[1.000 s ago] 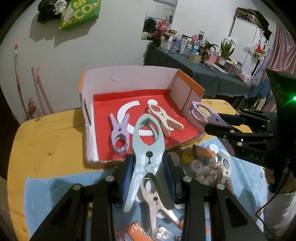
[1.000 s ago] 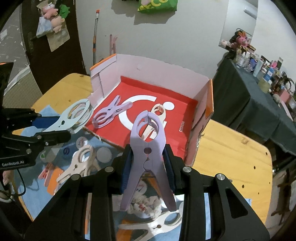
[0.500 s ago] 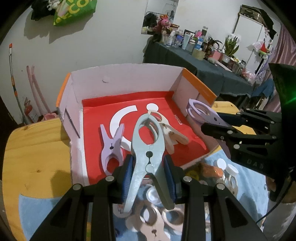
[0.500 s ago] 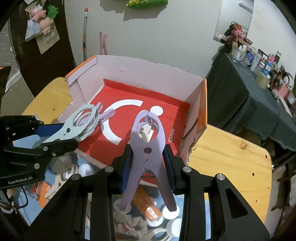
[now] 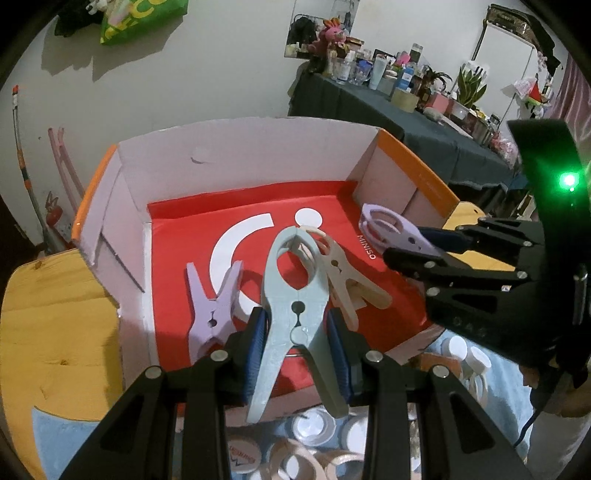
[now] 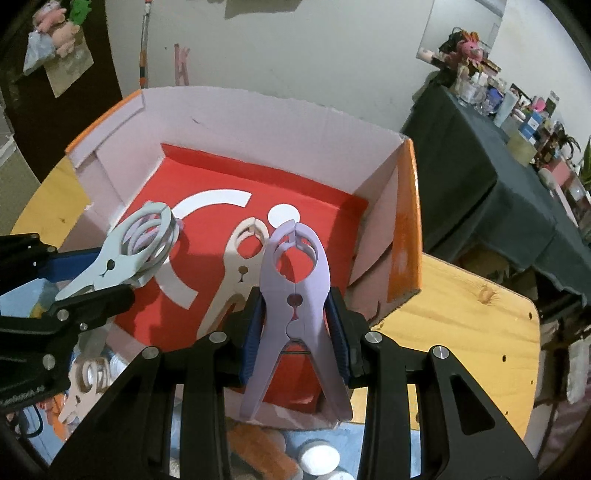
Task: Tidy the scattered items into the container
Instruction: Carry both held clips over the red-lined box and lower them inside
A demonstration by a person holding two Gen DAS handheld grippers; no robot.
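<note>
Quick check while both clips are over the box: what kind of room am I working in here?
Most likely a lived-in home room, not a lab: a cloth-covered side table crowded with bottles and potted plants, plush toys hung on the wall, and a plain wooden table.

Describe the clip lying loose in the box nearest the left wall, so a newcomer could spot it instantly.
Find the open cardboard box with the red printed floor. On that floor, near the left wall, lies a small lilac clothes peg, its two handles splayed toward the back. Its neighbour, the beige clip, lies further right, while the pale blue clip and the larger lilac clip are each gripped above the floor.
</note>
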